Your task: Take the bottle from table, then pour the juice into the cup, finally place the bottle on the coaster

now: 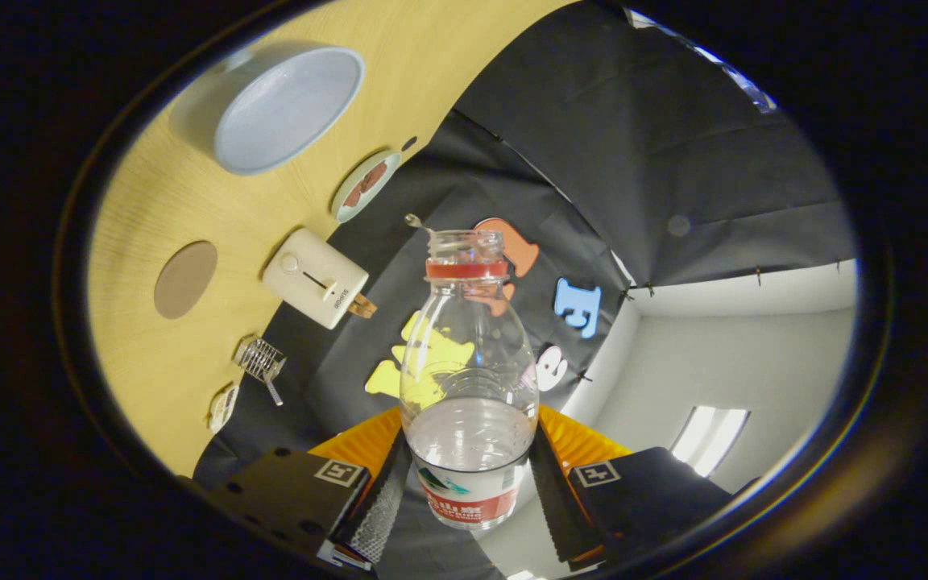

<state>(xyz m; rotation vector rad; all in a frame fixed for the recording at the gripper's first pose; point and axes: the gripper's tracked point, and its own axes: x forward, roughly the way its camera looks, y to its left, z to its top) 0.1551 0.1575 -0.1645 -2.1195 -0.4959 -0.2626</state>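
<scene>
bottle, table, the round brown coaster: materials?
Bottle, held between the fingers: clear, likely plastic; see-through glossy walls, liquid inside. Table: looks like pale wood or laminate; fine grain lines, matte. Coaster: flat brown matte disc, maybe cork or felt.

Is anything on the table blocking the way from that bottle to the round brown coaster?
Nothing visible does. The gripper is shut on the bottle, lifted off the table; the coaster lies bare, with the white toaster beside it, apart.
</scene>
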